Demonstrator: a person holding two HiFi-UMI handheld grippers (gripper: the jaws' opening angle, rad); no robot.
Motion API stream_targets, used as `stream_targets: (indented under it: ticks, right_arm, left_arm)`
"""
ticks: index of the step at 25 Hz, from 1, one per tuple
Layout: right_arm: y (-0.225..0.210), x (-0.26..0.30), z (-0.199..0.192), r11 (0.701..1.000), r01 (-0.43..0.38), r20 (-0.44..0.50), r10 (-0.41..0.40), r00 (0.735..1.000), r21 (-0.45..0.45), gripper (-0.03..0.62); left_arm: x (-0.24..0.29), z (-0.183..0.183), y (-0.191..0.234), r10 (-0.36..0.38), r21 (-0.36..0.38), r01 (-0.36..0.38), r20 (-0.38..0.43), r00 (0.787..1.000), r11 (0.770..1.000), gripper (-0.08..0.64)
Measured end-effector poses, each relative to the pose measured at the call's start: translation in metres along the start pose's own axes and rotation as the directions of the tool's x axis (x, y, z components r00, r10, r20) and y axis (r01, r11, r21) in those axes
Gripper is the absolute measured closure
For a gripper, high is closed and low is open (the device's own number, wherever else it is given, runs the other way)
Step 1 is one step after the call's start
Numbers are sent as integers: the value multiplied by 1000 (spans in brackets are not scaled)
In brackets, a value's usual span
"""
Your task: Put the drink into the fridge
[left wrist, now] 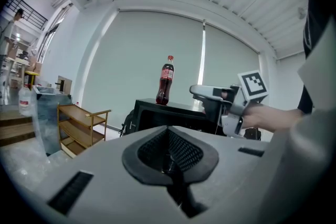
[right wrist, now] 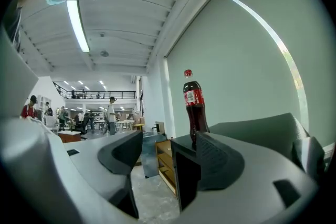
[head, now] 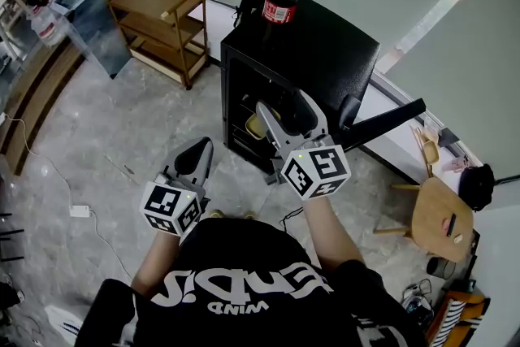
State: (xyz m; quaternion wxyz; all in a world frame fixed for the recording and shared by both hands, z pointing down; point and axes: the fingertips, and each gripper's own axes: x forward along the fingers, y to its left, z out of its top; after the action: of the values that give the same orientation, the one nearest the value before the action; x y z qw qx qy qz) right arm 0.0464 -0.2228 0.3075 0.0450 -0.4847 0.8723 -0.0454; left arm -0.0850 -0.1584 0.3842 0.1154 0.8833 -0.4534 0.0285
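Red-capped dark cola bottle (head: 281, 0) stands on the open black mini fridge (head: 325, 45) at 12 o'clock, guessing that's why right gripper (head: 286, 116) fingers are spread wide, empty, ready to grab, while left gripper (head: 197, 152) fingers are pressed together, idle.

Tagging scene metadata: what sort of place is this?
Likely an open workshop or lab hall, not a home: a railed mezzanine, people among work tables, and a small black fridge standing on bare stone floor.

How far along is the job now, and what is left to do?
Done: the door of the fridge stands open. In hand: nothing; the right gripper is open and empty before the fridge, the left gripper shut and empty. Left: the cola bottle stands on top of the fridge, not yet gripped; it must go inside.
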Motion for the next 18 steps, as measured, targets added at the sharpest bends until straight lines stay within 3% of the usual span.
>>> stream_targets:
  ticks: [12, 18]
  right_arm:
    - [-66, 99, 35, 993, 82, -19, -84, 996, -81, 275]
    - [-83, 139, 37, 993, 71, -53, -77, 996, -97, 273]
  left_arm:
    - [8, -6, 6, -21, -1, 21, -22, 1000, 1000, 552]
    - [13, -8, 6, -29, 2, 30, -46, 998, 1000, 552]
